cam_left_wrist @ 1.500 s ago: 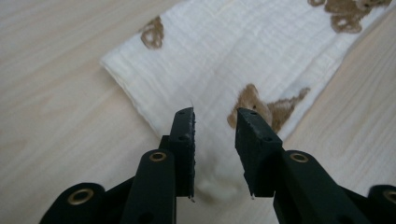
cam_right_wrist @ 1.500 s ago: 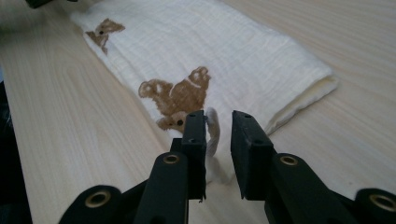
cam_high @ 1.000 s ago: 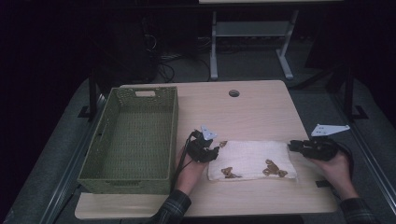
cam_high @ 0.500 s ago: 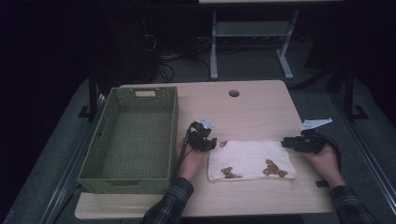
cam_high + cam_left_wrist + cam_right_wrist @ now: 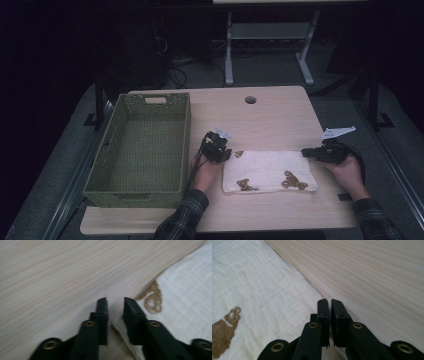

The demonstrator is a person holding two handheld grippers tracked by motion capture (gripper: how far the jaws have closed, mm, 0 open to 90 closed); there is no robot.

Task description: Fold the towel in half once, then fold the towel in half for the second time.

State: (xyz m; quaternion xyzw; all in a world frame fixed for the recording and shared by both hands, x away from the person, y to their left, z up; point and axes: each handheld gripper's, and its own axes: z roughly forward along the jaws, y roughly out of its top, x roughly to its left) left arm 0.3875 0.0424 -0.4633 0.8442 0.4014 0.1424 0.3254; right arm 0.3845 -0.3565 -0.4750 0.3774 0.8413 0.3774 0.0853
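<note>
One cloth [image 5: 270, 171], cream with brown animal prints, folded to a long rectangle, lies flat on my desk [image 5: 260, 120] toward its 5 o'clock part, long side running 9 to 3 o'clock.

Two tools at its far corners. My left tool [image 5: 222, 150] sits at the cloth's 10 o'clock corner; in the left gripper view its jaws stand narrow, having just been closing, with the folded edge of the cloth [image 5: 190, 302] running up between them, a small gap showing at the tips, so I cannot tell if the pads press on it. A brown print [image 5: 152, 300] lies just beyond the right-hand jaw. My right tool [image 5: 307, 152] sits at the cloth's 2 o'clock corner; in the right gripper view its jaws have just been closing and now stand nearly together, set along the cloth's edge [image 5: 262, 297] where it meets bare wood. Whether fabric is pinched there I cannot tell.

One green woven basket [image 5: 186, 140], rectangular, stands at 9 o'clock of the cloth, just beside my left hand [image 5: 205, 172]. My right hand [image 5: 347, 172] rests at 3 o'clock of the cloth.
</note>
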